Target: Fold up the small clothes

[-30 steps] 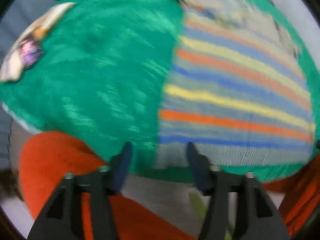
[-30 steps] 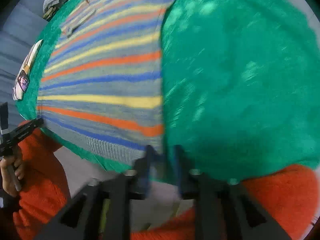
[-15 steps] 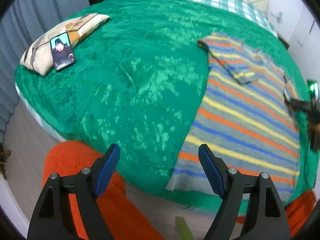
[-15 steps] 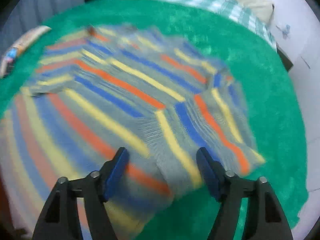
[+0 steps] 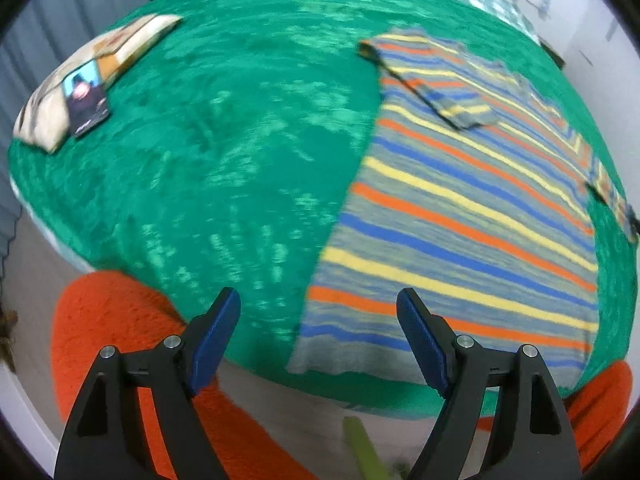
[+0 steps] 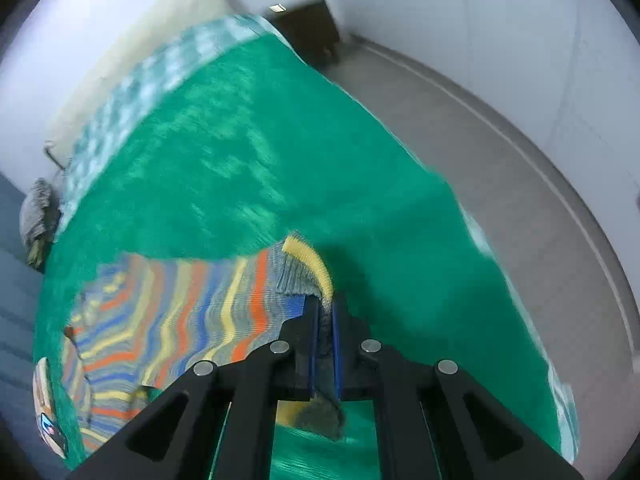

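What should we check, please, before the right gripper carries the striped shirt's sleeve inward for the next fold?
1. Right gripper shut on the sleeve: ok.
2. Left gripper open and holding nothing: ok.
3. Striped shirt body lying flat on the green blanket: ok.
4. Far sleeve already folded over the body: ok.
5. Phone on the pillow, apart from the shirt: ok.
6. Grip deep enough to hold: cannot tell.

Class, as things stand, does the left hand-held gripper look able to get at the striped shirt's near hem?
Probably yes: the left hand-held gripper is open and empty above the striped shirt, nothing between.
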A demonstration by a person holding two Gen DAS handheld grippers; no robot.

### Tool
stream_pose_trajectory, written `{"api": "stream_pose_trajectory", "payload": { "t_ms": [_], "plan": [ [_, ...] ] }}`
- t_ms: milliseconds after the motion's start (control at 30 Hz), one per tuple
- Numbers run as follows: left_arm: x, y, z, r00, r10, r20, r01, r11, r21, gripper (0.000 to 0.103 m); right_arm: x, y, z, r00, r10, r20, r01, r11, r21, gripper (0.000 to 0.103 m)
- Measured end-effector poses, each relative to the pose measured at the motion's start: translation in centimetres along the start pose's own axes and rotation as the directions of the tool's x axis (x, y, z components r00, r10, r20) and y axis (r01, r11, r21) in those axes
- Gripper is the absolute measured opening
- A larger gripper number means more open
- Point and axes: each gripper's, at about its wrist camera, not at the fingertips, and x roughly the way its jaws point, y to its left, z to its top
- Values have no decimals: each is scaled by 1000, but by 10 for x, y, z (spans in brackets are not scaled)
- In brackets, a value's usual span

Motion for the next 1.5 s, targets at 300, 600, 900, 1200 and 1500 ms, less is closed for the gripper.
{"api": "stream_pose_trajectory", "payload": {
  "t_ms": [300, 600, 900, 1200, 1500],
  "plan": [
    [-5, 1, -7, 998, 54, 8, -55, 998, 11, 82, 33, 14, -26, 996, -90, -11, 88, 991, -102, 5],
    [-2, 13, -12, 997, 77, 2, -77, 997, 2, 82, 25, 9, -33, 994, -105, 31, 109, 986, -128, 5],
    [-25, 9, 18, 992, 79, 97, -87, 992, 89, 82, -39, -3, -61, 971, -144, 193, 166, 981, -100, 78],
    [-20, -104, 130, 941, -98, 324, -63, 889, 453, 91, -100, 64, -182, 979, 84, 186, -31, 961, -276, 80],
    [134, -187, 166, 998, -31, 45, -5, 773, 635, 77, -74, 149, -275, 976, 208, 63, -159, 880, -448, 79]
  ]
}}
